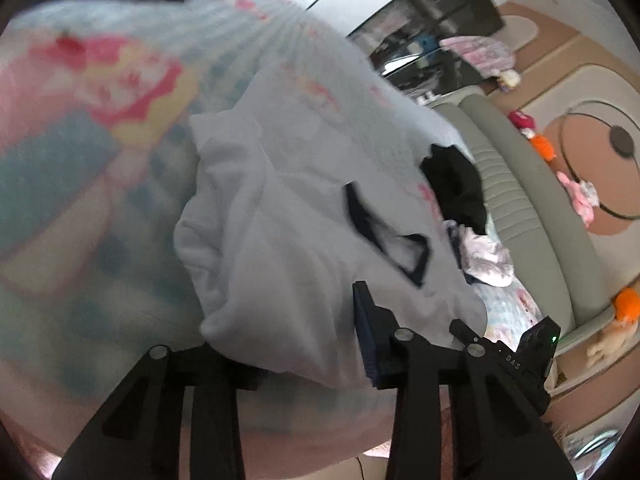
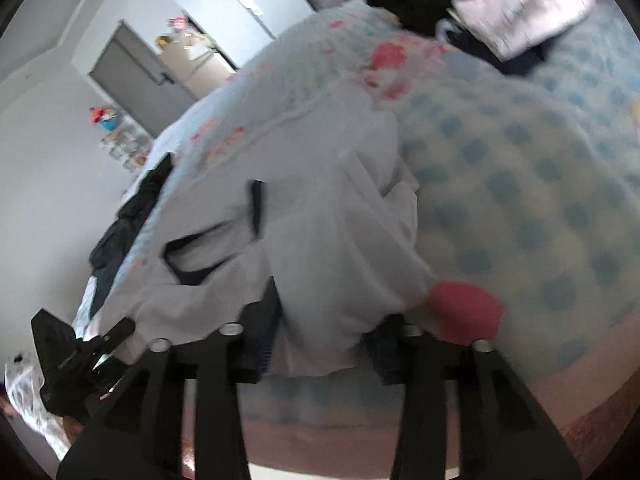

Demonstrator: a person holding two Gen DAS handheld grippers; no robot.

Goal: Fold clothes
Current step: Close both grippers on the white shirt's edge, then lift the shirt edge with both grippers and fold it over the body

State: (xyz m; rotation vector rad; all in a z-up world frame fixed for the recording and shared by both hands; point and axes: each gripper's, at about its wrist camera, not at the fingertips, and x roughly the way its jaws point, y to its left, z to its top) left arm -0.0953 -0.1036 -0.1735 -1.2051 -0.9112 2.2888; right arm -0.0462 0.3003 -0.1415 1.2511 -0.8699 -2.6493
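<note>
White shirt (image 1: 288,216) bunched between both tools (collar pointing away), on bedspread (image 1: 60,168).

A bed spread with a checked, cartoon-print quilt (image 2: 520,168) fills the room. Behind it stand a grey padded headboard (image 1: 532,200), pale walls (image 2: 44,184) and a grey door (image 2: 136,76) — daylight is soft, even.

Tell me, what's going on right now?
Left gripper and right gripper both shut on white dark-trimmed cotton garment. Garment bunched on patterned bedspread. Nothing blocking.
</note>
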